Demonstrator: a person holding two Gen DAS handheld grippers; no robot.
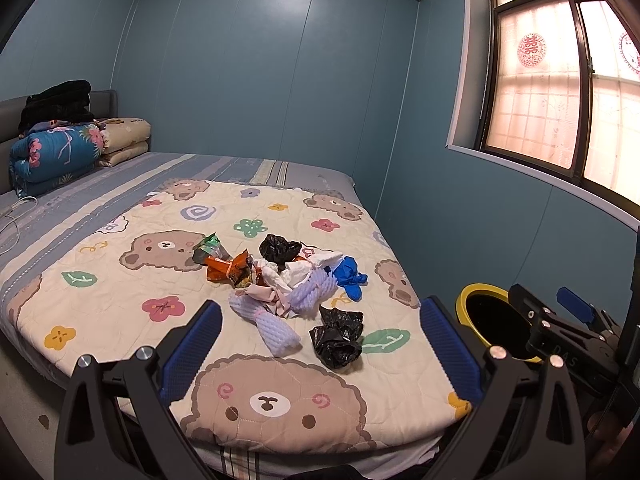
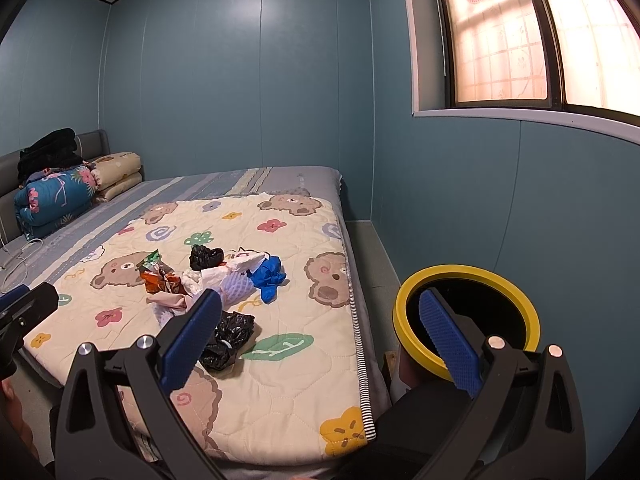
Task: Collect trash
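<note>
Crumpled black plastic bag (image 1: 338, 336) — at twelve o'clock between the spread-apart fingers of the left gripper (image 1: 320, 344), nearer than the likewise agape right gripper (image 2: 320, 340) — yellow-rimmed round bin (image 1: 480, 294) at three o'clock.

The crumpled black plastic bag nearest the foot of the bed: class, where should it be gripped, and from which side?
Grip the crumpled black plastic bag at its raised, bunched upper folds, coming from above and the near side. It lies apart from the pile, so the open left hand-held gripper can probably close on it alone.
</note>
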